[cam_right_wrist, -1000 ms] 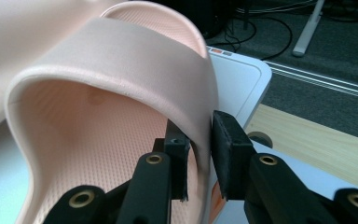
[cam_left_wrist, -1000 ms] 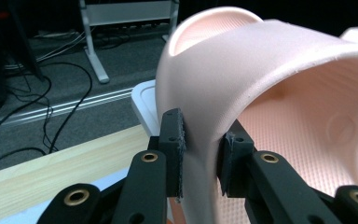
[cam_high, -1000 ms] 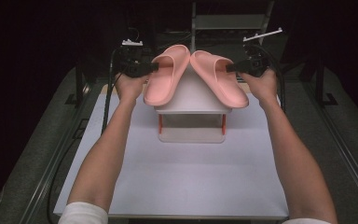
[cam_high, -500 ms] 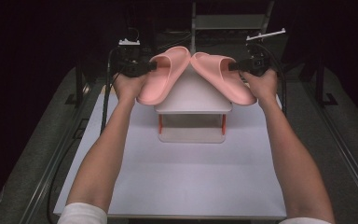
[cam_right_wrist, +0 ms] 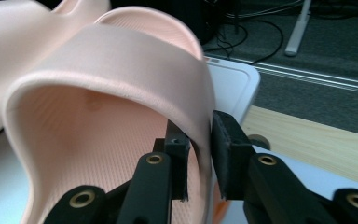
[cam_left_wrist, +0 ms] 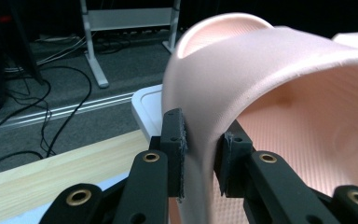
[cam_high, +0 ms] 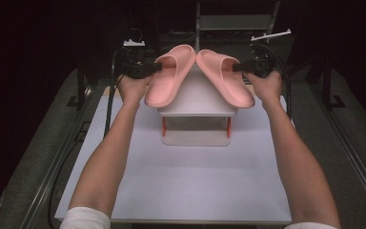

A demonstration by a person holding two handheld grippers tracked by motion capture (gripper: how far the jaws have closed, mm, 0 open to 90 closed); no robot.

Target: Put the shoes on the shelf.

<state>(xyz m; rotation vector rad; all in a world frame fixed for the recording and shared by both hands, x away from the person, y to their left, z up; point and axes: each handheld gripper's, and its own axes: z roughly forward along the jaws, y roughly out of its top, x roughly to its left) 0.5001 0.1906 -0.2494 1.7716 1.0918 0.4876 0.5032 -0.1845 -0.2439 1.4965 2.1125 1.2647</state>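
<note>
Two pink slippers are held leaning on the sloped top of a white rack (cam_high: pixel 196 102), toes meeting at its ridge. The left slipper (cam_high: pixel 170 74) is clamped at its strap edge by the left tongs (cam_high: pixel 158 67); in the left gripper view the pads (cam_left_wrist: pixel 178 140) are seen pressed on both sides of the strap (cam_left_wrist: pixel 242 88). The right slipper (cam_high: pixel 225 76) is gripped likewise by the right tongs (cam_high: pixel 236 67), strap (cam_right_wrist: pixel 135 60) pinched between narrow jaws. The rack is set at the far middle of the white tabletop (cam_high: pixel 186 186).

Against the earlier frames, slippers and hands are found unchanged in place.

Both slippers are cut off by the frame edge in the gripper views. The rack's lower shelf is shadowed and hard to make out.
</note>
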